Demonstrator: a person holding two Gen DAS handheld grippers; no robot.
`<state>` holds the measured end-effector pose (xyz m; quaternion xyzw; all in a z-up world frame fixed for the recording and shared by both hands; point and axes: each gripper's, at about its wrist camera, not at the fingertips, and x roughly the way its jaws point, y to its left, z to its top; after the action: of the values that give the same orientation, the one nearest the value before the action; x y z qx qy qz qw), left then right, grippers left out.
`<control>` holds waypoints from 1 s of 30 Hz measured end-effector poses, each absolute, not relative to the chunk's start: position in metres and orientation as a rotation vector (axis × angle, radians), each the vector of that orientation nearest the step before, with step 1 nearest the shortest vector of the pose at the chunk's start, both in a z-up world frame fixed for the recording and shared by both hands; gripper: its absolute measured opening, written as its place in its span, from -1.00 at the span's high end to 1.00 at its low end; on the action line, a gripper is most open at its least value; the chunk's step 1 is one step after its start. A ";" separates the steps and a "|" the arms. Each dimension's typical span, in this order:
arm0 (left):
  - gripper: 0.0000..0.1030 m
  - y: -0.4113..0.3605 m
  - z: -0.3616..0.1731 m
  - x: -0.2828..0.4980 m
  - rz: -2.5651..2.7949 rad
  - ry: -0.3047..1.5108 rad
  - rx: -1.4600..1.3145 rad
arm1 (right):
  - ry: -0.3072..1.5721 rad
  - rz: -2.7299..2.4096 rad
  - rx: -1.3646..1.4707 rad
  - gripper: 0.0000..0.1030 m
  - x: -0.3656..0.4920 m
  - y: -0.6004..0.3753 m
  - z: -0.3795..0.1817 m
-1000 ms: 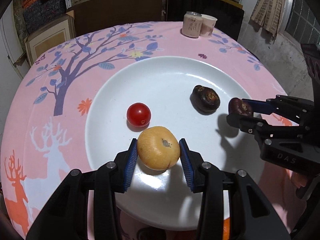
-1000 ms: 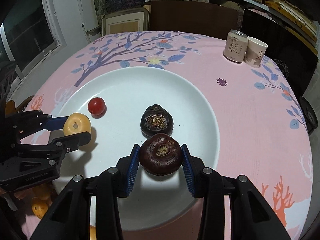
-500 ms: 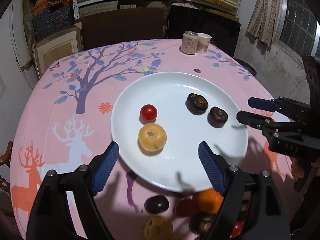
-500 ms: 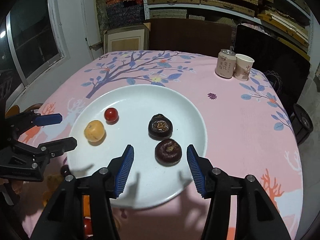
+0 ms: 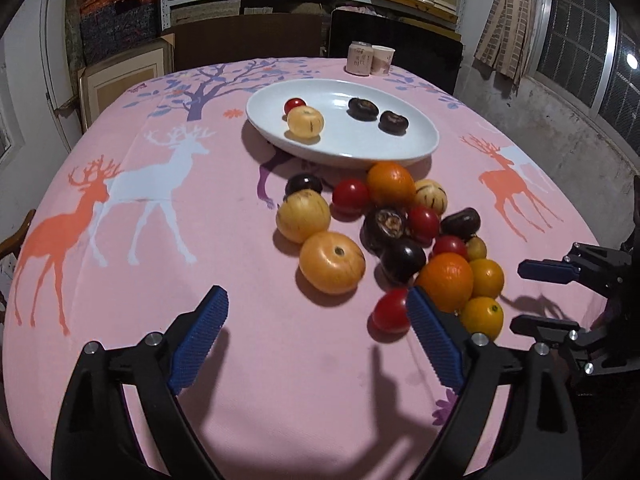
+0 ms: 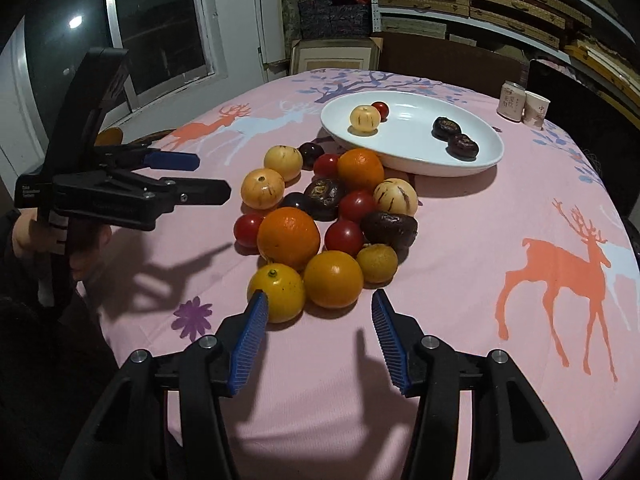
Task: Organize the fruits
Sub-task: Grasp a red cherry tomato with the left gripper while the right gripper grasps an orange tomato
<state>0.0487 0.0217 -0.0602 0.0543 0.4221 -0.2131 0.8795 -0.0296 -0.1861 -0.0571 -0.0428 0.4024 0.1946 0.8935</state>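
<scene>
Fruit pile [image 5: 384,236] sits on the pink deer-print desk [image 5: 160,240], heaped just in front of the white plate [image 5: 360,148], and both tools are back on the near side of it now. The left tool [image 5: 316,320] has its jaws opening wide with nothing between the pads, just bare cloth; a small red tomato [image 5: 390,314] lies right beside its right pad and a big yellow fruit [image 5: 332,262] is just ahead. The right tool [image 6: 318,312] is about half open and closing a bit, also empty, with a yellow citrus [image 6: 276,292] touching or nearly touching its left pad and an orange one [image 6: 333,279] just beyond the gap.

On the plate: a pale yellow fruit [image 5: 305,121] with a cherry tomato [image 5: 295,104] half hidden behind it, plus two dark brown ones [image 5: 362,107] [image 5: 393,120] off to the side. Far end of the desk has a can [image 5: 359,58] and a paper cup [image 5: 382,59]. The dark fruits in the middle of the pile are tough to tell apart, and some are buried behind the oranges.

Compared with a second ago, both tools were clamped on fruit over the plate, the left on the yellow one and the right on a dark one. Those are dropped on the plate and both tools have pulled back.
</scene>
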 end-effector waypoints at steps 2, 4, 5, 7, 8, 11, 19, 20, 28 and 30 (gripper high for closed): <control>-0.71 0.015 -0.066 0.038 -0.456 0.883 0.136 | 0.848 0.390 -0.037 0.00 -0.026 -0.192 -0.060; -0.71 0.006 -0.069 0.029 -0.471 0.879 0.161 | 0.852 0.382 0.007 0.03 -0.023 -0.199 -0.062; -0.71 0.004 -0.069 0.024 -0.480 0.875 0.167 | 0.856 0.381 0.017 0.04 -0.023 -0.200 -0.063; -0.71 0.001 -0.070 0.018 -0.491 0.873 0.166 | 0.863 0.404 0.027 0.05 -0.022 -0.198 -0.065; -0.71 0.001 -0.069 0.017 -0.495 0.874 0.167 | 0.856 0.411 0.016 0.05 -0.024 -0.195 -0.065; -0.71 -0.002 -0.070 0.016 -0.502 0.878 0.179 | 0.837 0.406 -0.009 0.05 -0.024 -0.191 -0.063; -0.71 -0.018 -0.069 0.009 -0.527 0.848 0.230 | 0.843 0.393 0.021 0.11 -0.009 -0.192 -0.064; -0.71 -0.017 -0.071 0.013 -0.507 0.850 0.227 | 0.845 0.396 0.024 0.12 -0.007 -0.191 -0.064; -0.71 0.003 -0.070 0.043 -0.419 0.862 0.157 | 0.881 0.389 -0.017 0.28 -0.003 -0.178 -0.070; -0.71 -0.004 -0.071 0.040 -0.435 0.861 0.183 | 0.884 0.389 -0.035 0.28 -0.005 -0.176 -0.070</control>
<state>0.0399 -0.0039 -0.0713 0.0878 0.4136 -0.2091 0.8818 -0.0050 -0.1761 -0.0703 -0.0170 0.4248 0.1871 0.8856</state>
